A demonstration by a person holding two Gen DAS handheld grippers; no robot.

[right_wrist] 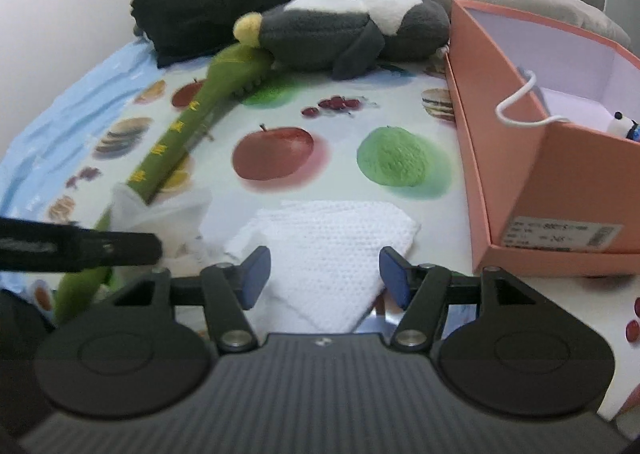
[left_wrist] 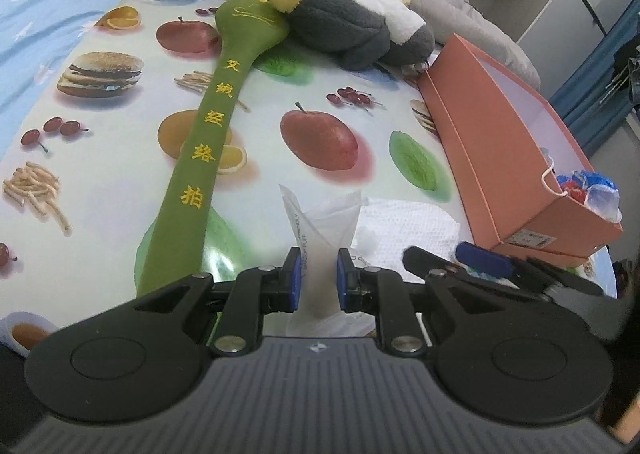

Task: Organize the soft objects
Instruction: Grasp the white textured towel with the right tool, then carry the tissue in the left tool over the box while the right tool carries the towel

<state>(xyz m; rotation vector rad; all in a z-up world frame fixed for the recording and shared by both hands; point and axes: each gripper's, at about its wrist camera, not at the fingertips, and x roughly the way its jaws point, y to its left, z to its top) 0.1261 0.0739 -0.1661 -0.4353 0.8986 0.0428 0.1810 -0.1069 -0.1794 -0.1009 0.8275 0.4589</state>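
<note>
The pink box (right_wrist: 516, 182) on my right holds a small panda toy (right_wrist: 624, 126) and a crinkled wrapper (left_wrist: 592, 190). My left gripper (left_wrist: 318, 278) has its fingers clamped on a clear plastic bag (left_wrist: 320, 222), while my right gripper (right_wrist: 324, 274) hangs with fingers spread above the white cloth (right_wrist: 320, 250). The green plush stick (left_wrist: 204, 142) and grey plush penguin (left_wrist: 348, 26) lie beyond on the fruit-print sheet (left_wrist: 120, 182).

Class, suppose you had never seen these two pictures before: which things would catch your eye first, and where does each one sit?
First the long green plush paddle with yellow characters, lying across the fruit-print cloth, its head against the grey-and-white plush toy at the far side. Next the open salmon box on the right. Up close, the left gripper pinches a clear plastic pouch, while the right gripper hovers open over a white cloth.
</note>
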